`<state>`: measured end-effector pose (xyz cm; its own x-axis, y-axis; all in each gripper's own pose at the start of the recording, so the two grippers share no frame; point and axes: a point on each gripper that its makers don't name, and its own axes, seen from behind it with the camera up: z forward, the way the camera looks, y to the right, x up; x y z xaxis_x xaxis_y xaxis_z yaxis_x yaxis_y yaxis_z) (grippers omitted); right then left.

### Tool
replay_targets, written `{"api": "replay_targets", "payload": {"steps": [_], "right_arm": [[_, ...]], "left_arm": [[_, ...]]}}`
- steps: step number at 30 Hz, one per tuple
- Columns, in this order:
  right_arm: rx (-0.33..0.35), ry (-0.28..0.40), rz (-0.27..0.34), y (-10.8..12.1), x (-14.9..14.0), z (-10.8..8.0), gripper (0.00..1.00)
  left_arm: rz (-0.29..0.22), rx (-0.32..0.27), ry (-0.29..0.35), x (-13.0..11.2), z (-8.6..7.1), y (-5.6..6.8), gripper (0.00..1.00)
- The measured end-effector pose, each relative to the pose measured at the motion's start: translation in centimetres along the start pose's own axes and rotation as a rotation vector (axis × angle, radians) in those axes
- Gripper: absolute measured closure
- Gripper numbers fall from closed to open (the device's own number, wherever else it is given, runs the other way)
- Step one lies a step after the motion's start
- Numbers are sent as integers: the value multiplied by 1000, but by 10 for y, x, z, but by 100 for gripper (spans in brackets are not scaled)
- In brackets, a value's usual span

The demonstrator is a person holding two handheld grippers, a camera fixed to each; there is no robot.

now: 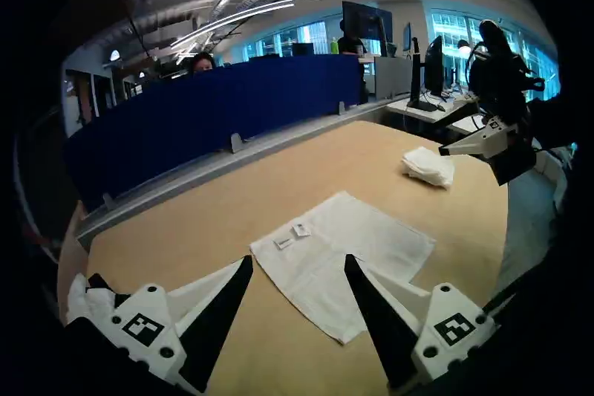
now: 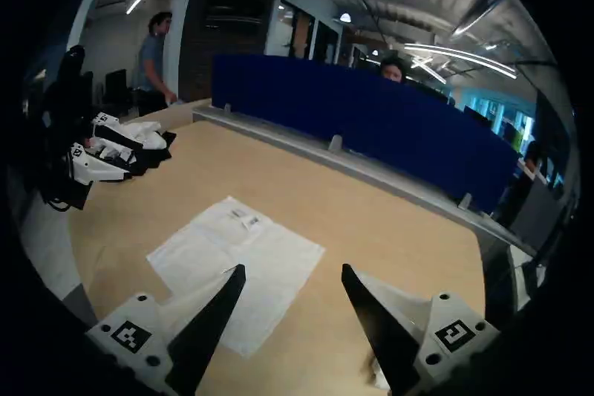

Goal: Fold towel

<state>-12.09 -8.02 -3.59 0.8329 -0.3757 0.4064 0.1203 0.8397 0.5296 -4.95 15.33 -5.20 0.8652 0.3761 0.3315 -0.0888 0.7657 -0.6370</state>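
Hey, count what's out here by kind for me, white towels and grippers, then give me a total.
White towels: 3, namely the flat towel, the folded towel and the bunched towel at the table's edge
Grippers: 2, namely the left gripper and the right gripper, both open
Total: 5

The office is lit evenly by ceiling strip lights (image 1: 230, 21) and by daylight from the windows (image 1: 453, 24), which are washed out to pale blue. The bench (image 1: 223, 210) is softly lit; the white towel (image 1: 327, 247) is rendered bright yet detailed. Straight lines are bowed toward the darkened, smeared edges.
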Motion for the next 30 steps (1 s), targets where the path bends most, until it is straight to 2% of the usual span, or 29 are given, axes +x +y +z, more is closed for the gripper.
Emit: {"api": "replay_targets", "payload": {"steps": [8, 17, 23, 30], "right_arm": [[19, -79, 3, -14, -58, 25, 0], [67, -185, 17, -38, -123, 37, 0], [93, -243, 45, -46, -153, 42, 1], [116, -289, 58, -56, -173, 45, 6]], "left_arm": [[4, -55, -100, -61, 26, 25, 8], [-16, -96, -217, -124, 45, 46, 9], [-46, -115, -272, -151, 53, 56, 9], [-91, -125, -322, -171, 57, 66, 8]]}}
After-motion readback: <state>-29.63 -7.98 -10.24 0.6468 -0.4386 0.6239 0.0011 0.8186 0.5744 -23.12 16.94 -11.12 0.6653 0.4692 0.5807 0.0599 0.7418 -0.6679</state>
